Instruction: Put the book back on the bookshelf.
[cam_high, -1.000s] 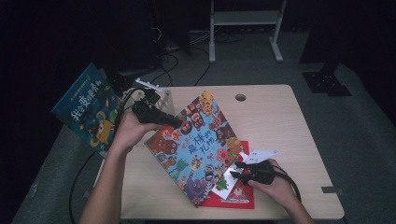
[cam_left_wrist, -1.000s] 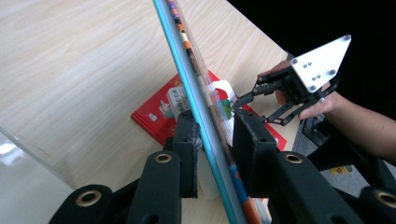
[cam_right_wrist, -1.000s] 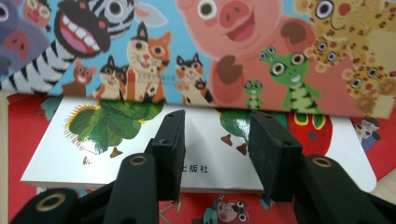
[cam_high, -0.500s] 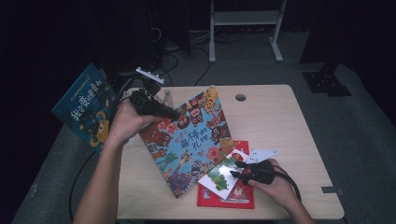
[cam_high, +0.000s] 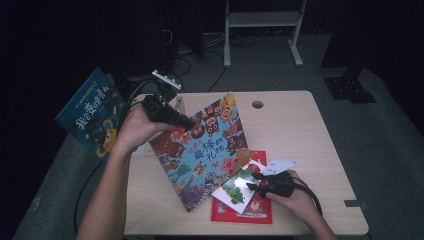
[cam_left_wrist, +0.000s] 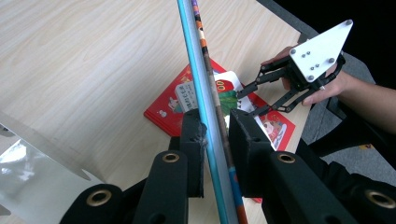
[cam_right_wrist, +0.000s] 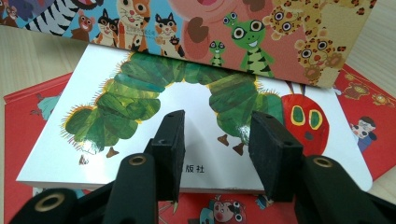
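A large picture book with cartoon animals (cam_high: 202, 150) stands tilted on the wooden table (cam_high: 300, 130), its lower corner down. My left gripper (cam_high: 189, 123) is shut on its upper left edge; in the left gripper view the animal book (cam_left_wrist: 198, 70) runs edge-on between the jaws of my left gripper (cam_left_wrist: 217, 135). A small white caterpillar book (cam_high: 232, 191) lies on a red book (cam_high: 250, 212), partly under the animal book (cam_right_wrist: 280, 28). My right gripper (cam_high: 254, 182) (cam_right_wrist: 219, 144) stands open over the caterpillar book (cam_right_wrist: 154, 93), nothing between its pads. The right gripper (cam_left_wrist: 247, 103) appears beyond.
A blue book (cam_high: 90, 117) stands propped past the table's left edge. A clear plastic stand (cam_left_wrist: 37, 158) is close to my left gripper. A cable hole (cam_high: 257, 104) sits near the table's far edge. Cables and a white frame (cam_high: 260, 20) lie behind.
My left hand has risen with the animal book's edge, so the book tilts steeper and has shifted left, uncovering more of the caterpillar book. The right gripper has stayed put.
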